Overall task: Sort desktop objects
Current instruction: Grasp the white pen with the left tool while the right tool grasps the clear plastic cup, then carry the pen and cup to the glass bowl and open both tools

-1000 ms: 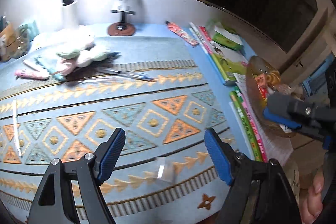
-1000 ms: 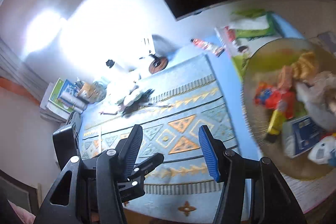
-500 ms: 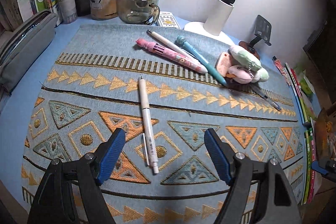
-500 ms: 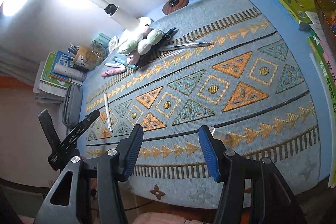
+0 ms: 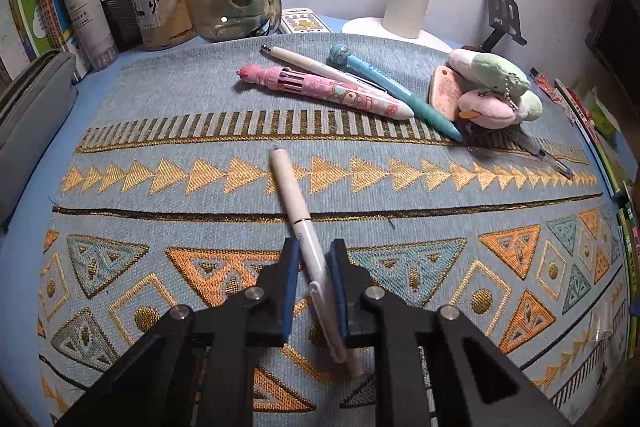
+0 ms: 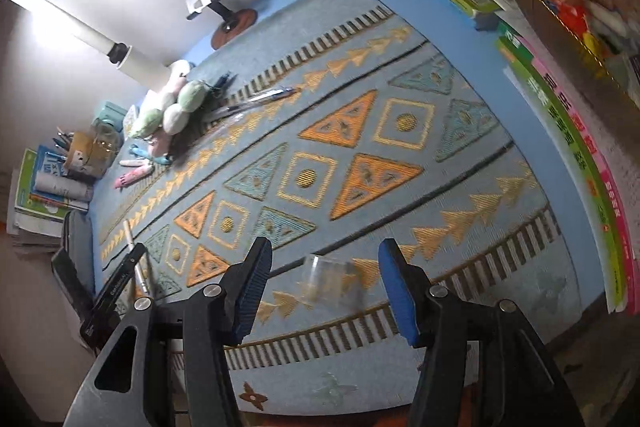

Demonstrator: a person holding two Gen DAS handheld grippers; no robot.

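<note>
My left gripper (image 5: 314, 281) clamps the white pen (image 5: 294, 201), axis toward 11 o'clock | right gripper (image 6: 324, 281) agape over bare mat (image 6: 400, 167) | pens (image 5: 328, 91) far at 12.

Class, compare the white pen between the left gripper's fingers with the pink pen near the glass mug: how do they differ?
The white pen is slim and plain; the pink pen is fat and cartoon-printed. The white pen is clamped by the left gripper; the pink pen lies free against other pens. Both rest on the patterned mat.
</note>
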